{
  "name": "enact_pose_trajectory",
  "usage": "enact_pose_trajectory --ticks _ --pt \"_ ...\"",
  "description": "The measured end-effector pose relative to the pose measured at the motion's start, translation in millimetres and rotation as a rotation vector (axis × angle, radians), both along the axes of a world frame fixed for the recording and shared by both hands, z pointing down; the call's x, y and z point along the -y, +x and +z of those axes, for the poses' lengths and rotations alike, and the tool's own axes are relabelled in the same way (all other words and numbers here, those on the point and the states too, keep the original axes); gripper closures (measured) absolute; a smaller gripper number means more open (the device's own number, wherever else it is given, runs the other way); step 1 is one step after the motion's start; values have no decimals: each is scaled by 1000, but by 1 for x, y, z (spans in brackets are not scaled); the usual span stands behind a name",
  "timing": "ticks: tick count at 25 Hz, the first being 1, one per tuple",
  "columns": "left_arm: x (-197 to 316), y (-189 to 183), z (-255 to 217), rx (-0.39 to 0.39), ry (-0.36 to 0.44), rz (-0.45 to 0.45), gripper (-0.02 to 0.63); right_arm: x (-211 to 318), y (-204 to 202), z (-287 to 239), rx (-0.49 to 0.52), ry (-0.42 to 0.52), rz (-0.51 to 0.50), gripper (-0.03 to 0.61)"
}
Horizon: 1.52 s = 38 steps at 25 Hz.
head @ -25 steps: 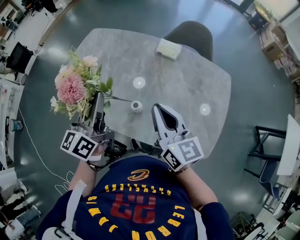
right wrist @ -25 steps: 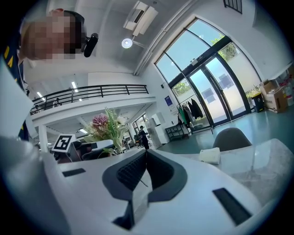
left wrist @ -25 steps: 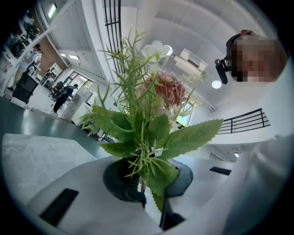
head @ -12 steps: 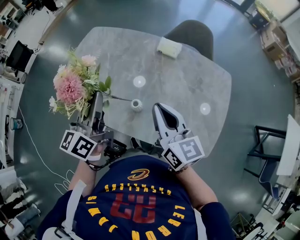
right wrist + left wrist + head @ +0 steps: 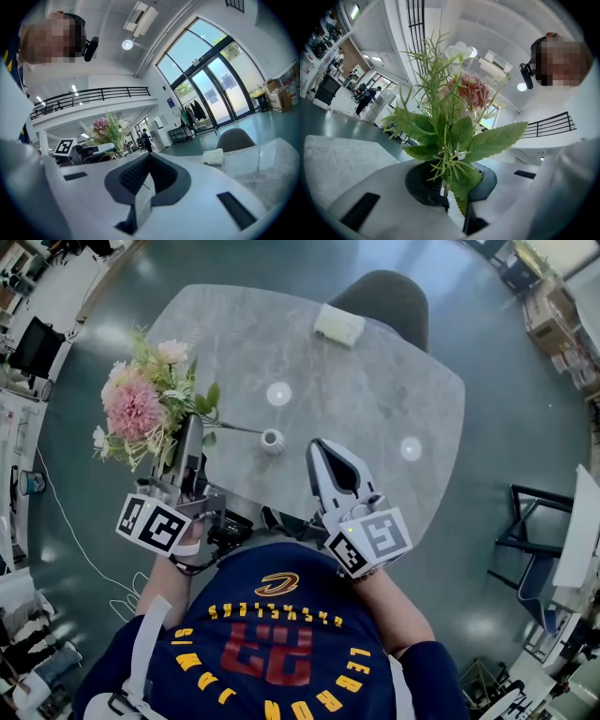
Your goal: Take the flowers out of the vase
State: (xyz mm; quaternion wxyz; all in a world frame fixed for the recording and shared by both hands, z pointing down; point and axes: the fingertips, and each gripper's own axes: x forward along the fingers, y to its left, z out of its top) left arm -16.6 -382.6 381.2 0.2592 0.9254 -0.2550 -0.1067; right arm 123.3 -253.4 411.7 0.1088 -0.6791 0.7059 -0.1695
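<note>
A bunch of artificial flowers [image 5: 136,409], with a big pink bloom, small white blossoms and green leaves, hangs in the air over the table's left edge. My left gripper [image 5: 191,430] is shut on its stems, and in the left gripper view the leaves and bloom [image 5: 454,117] rise straight out of the closed jaws [image 5: 449,196]. A small white vase [image 5: 272,440] stands on the grey table [image 5: 375,390], just right of the flowers, with one thin stem reaching toward it. My right gripper [image 5: 319,448] hovers right of the vase, shut and empty [image 5: 149,157].
A folded white cloth [image 5: 338,324] lies at the table's far edge, in front of a dark chair [image 5: 384,298]. Two bright light reflections show on the tabletop. Around the table is grey floor, with black frames at the right [image 5: 530,531].
</note>
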Motion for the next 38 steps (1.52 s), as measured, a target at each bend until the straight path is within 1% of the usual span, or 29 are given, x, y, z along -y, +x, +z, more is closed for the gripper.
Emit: enact_pose_trajectory --ticks 4,8,17,38 --pt "-1 1 -1 -2 -3 0 571 -2 2 -5 13 25 8 571" --pt "0 0 -1 0 -10 0 571 -1 0 -3 11 5 -4 571" --pt "1 1 0 -2 -11 -5 571 -1 0 1 14 -4 -6 571" --pt "-1 0 -3 -3 -11 1 571 -4 -5 -3 8 -2 -11 571"
